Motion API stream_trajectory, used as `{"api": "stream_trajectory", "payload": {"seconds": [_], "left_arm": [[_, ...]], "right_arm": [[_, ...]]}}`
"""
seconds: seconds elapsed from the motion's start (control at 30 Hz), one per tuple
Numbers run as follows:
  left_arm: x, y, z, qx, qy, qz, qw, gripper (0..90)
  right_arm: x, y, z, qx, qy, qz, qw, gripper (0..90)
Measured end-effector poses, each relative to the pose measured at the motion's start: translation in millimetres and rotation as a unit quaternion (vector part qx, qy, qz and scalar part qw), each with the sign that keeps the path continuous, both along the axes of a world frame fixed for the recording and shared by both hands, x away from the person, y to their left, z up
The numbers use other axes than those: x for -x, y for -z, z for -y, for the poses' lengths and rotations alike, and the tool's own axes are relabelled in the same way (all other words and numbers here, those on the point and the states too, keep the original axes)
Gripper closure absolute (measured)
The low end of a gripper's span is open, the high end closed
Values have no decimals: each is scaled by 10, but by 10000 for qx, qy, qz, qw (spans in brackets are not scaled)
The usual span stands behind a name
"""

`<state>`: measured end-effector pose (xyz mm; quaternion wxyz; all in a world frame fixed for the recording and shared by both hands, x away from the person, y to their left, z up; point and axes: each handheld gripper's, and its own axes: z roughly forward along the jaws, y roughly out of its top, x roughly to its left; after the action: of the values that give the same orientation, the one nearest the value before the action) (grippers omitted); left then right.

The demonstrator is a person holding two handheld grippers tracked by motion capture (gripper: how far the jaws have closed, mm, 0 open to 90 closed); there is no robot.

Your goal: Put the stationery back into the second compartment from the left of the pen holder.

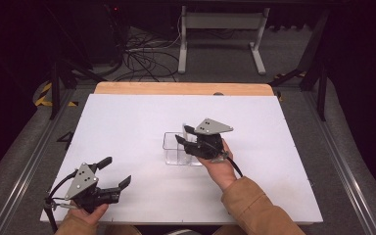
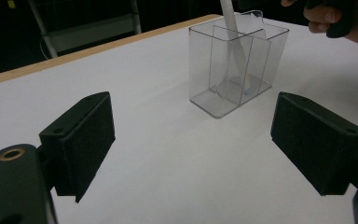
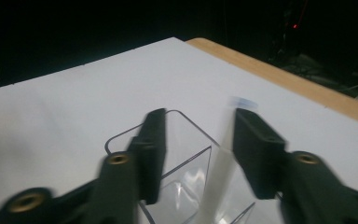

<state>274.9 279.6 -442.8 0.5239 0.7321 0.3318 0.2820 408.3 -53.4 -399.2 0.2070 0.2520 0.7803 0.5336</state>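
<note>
The right gripper [image 3: 198, 154] hangs over the clear plastic divided box [image 2: 238, 65]; its fingers stand parted, the white stick [image 3: 216, 182] loose between them. The left gripper view shows that stick standing in the box's middle compartment, ahead of the left gripper [image 2: 193, 144], whose fingers gape wide and empty above the white counter [image 1: 127, 127].

Layout: divided container mid-table, stick inside.
Container [image 1: 178, 148] sits on table [image 1: 127, 127] centre; stick [image 2: 233, 42] stands in a middle compartment. Right hand-held gripper [image 1: 182, 134] just above it; left hand-held gripper [image 1: 117, 172] at near-left corner, well apart.
</note>
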Motion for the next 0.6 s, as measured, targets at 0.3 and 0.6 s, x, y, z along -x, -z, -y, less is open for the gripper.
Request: {"api": "stream_trajectory", "payload": {"seconds": [0.3,0.6], "left_arm": [[7,-2,-3,-3,-8,9,10000,145],[10,-5,-1,4,-12,7,10000,144]], "right_arm": [[103,-168,91,32,-50,295,9995,228],[229,-326,166,18,-123,579,9982,212]]}}
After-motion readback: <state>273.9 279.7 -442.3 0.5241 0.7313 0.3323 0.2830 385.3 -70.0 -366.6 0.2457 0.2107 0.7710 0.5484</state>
